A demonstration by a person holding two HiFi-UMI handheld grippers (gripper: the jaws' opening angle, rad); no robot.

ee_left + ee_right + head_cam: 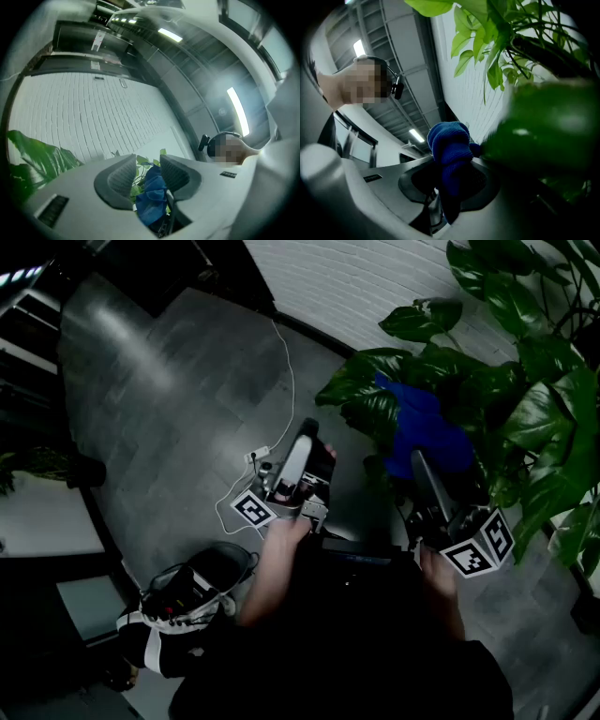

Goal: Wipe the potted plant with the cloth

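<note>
The potted plant (525,418) fills the right side of the head view with big glossy green leaves. My right gripper (422,465) is shut on a blue cloth (424,432), which is bunched against the leaves. In the right gripper view the cloth (447,140) sticks up out of the right gripper (451,174), and a blurred leaf (548,126) lies right beside it. My left gripper (317,454) hangs left of the plant with nothing in it. In its own view the left gripper (147,165) has its jaws drawn in, and the cloth (152,199) shows beyond them.
A white cable and power strip (260,456) lie on the dark tiled floor (169,399). A white brick wall (375,277) stands behind the plant. A round dark bin (225,563) and a black-and-white shoe (173,601) are low on the left.
</note>
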